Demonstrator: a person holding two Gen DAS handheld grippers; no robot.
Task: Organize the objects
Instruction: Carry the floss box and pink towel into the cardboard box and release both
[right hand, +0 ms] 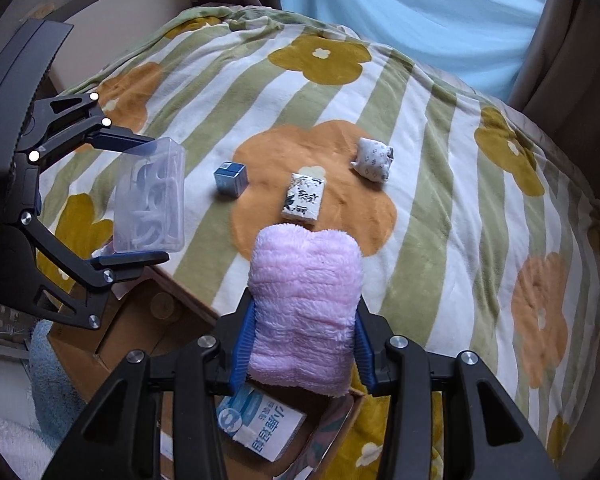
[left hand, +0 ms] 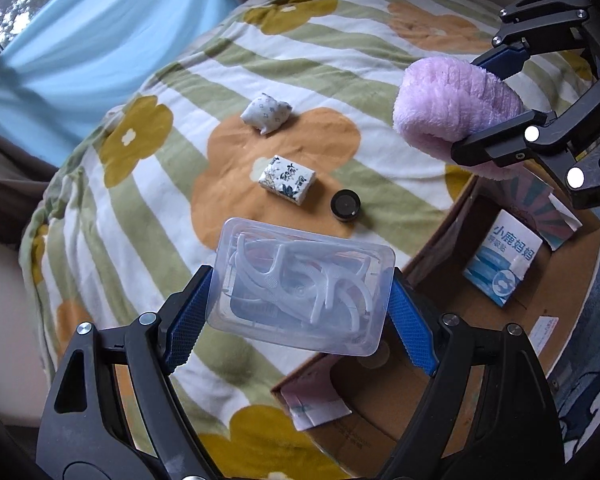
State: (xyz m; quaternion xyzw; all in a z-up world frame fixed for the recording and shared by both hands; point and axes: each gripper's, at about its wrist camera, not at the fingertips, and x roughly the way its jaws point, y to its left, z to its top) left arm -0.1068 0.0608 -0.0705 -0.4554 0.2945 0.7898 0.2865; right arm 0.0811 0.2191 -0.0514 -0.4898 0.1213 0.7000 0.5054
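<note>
evidently both loads are carried above the cardboard box (left hand: 452, 412) beside the bed so that they can be dropped in with the blue-and-white packet (left hand: 504, 264) already inside. the clear plastic case (left hand: 300, 286) of white floss picks is clamped across its width by the left gripper (left hand: 300, 312), fingers set fairly wide. the folded pink towel (right hand: 304, 308) is squeezed by the right gripper (right hand: 304, 344), fingers narrowed against its sides. a tissue pack (left hand: 287, 179), a patterned pouch (left hand: 266, 114) and a small black jar (left hand: 345, 205) are left on the blanket (left hand: 148, 208).
</note>
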